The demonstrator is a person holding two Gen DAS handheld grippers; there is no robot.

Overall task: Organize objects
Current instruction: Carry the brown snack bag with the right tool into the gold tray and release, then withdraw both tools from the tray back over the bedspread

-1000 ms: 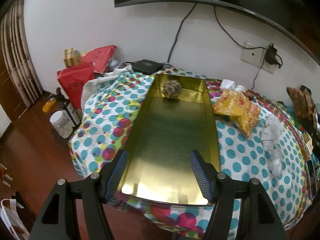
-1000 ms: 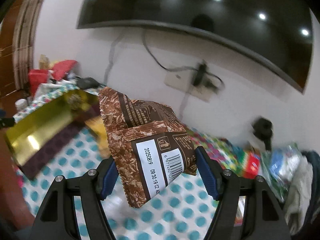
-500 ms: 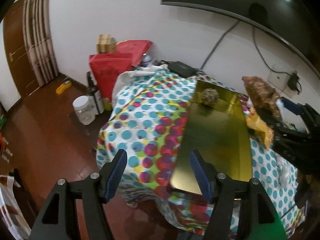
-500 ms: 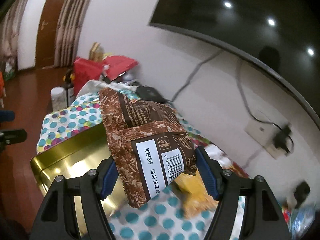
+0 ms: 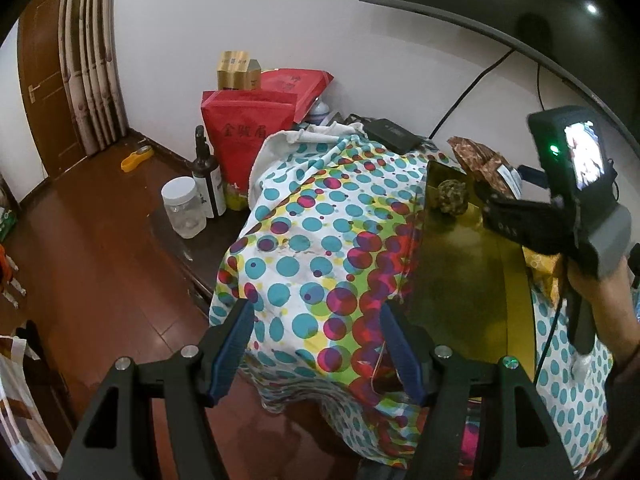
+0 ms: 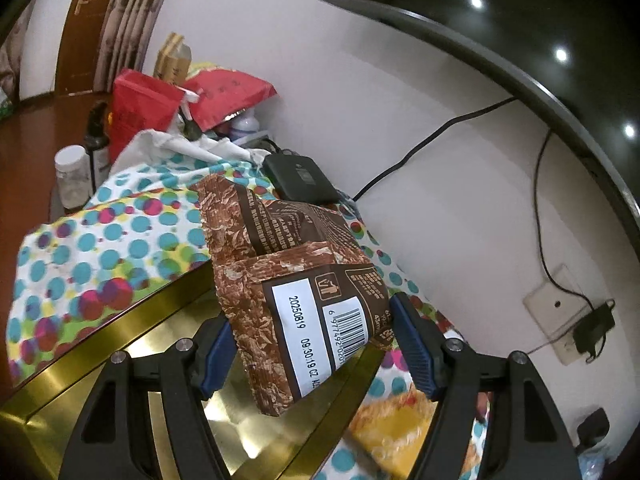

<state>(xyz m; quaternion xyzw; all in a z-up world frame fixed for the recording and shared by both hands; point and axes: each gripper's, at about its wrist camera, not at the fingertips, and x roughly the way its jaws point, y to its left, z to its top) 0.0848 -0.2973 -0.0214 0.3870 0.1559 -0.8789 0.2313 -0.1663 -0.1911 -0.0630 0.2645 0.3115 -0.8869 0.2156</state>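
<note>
My right gripper (image 6: 312, 320) is shut on a brown snack packet (image 6: 288, 264) with a white barcode label. It hangs over the far end of a long gold tray (image 6: 120, 344). In the left wrist view the same packet (image 5: 480, 160) is just above a speckled ball (image 5: 452, 196) lying in the tray (image 5: 460, 280). A person's hand carries that gripper from the right. My left gripper (image 5: 316, 320) stands open and empty above the front left corner of the spotted tablecloth (image 5: 304, 240), left of the tray.
A yellow snack packet (image 6: 392, 424) lies right of the tray. A black box (image 5: 394, 136) sits by the wall. Red bags (image 5: 248, 136), a dark bottle (image 5: 206, 176) and a clear jar (image 5: 184, 208) stand left of the table, beside wooden floor.
The right gripper has carried the brown packet leftwards from over the cloth to above the tray's far end. The left gripper has shifted left, so the tray now lies to its right.
</note>
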